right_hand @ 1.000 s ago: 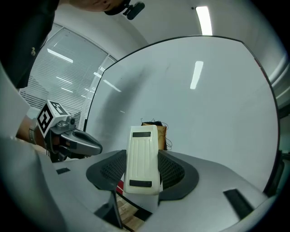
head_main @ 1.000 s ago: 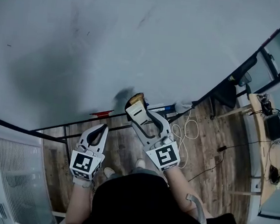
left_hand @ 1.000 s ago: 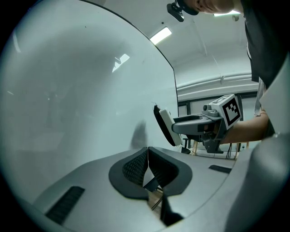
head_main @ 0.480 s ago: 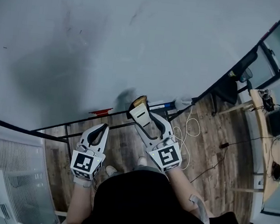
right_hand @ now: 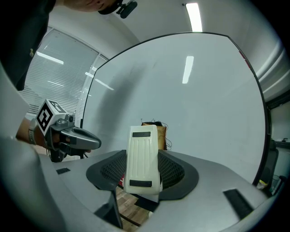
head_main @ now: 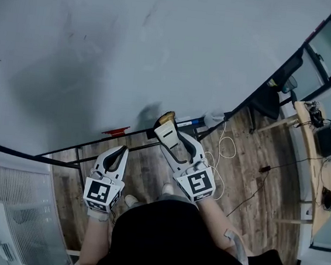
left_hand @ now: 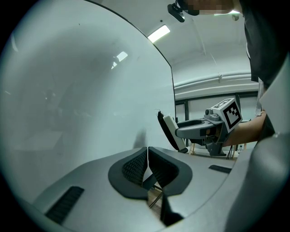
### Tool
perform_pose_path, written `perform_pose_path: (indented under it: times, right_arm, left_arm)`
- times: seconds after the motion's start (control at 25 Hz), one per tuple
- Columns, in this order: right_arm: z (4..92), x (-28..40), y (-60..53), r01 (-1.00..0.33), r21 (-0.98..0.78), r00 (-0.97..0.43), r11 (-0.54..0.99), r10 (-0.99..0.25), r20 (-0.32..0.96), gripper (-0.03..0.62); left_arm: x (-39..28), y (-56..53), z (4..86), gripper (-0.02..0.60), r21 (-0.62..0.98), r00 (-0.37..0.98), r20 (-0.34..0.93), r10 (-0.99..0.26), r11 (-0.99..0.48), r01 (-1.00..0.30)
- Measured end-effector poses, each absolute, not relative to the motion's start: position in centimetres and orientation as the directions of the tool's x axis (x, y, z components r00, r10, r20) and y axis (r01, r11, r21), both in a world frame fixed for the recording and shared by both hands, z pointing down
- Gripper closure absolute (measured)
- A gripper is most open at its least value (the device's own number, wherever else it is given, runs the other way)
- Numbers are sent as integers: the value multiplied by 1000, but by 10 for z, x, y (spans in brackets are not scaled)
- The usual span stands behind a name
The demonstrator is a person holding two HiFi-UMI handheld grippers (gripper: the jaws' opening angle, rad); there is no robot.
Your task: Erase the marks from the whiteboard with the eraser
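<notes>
— How much of the large pale whiteboard (head_main: 163, 40) shows?
— Not all of it. The head view's top and left edges cut it off, and the faint dark streak (head_main: 146, 17) on it is too small to read.
— And the cream plastic eraser (right_hand: 142, 156)?
— The right tool (right_hand: 144, 168) shows only its ribbed back; the wiping face is turned away. I cannot tell whether it touches the board.
— The ledge underneath?
— A small red item (head_main: 117, 131) and a blue one (head_main: 197, 124), both too small to name.
— Anything else?
— The clutter on the wooden tabletop (head_main: 308, 173) is too tiny to make out.
</notes>
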State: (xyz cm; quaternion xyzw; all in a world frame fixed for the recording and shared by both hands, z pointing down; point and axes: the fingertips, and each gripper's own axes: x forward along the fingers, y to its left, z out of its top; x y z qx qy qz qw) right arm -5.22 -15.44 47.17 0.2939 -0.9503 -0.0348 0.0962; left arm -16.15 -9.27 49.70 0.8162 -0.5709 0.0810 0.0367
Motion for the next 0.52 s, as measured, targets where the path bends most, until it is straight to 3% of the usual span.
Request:
perform_pose_path:
  times: [0.52]
  right_arm:
    - [472,-50,-157,-563,118,-804,818,-575,153,352]
  left_arm:
    - [-161,-95,498,561,-34,332,180,-926,-343,-939]
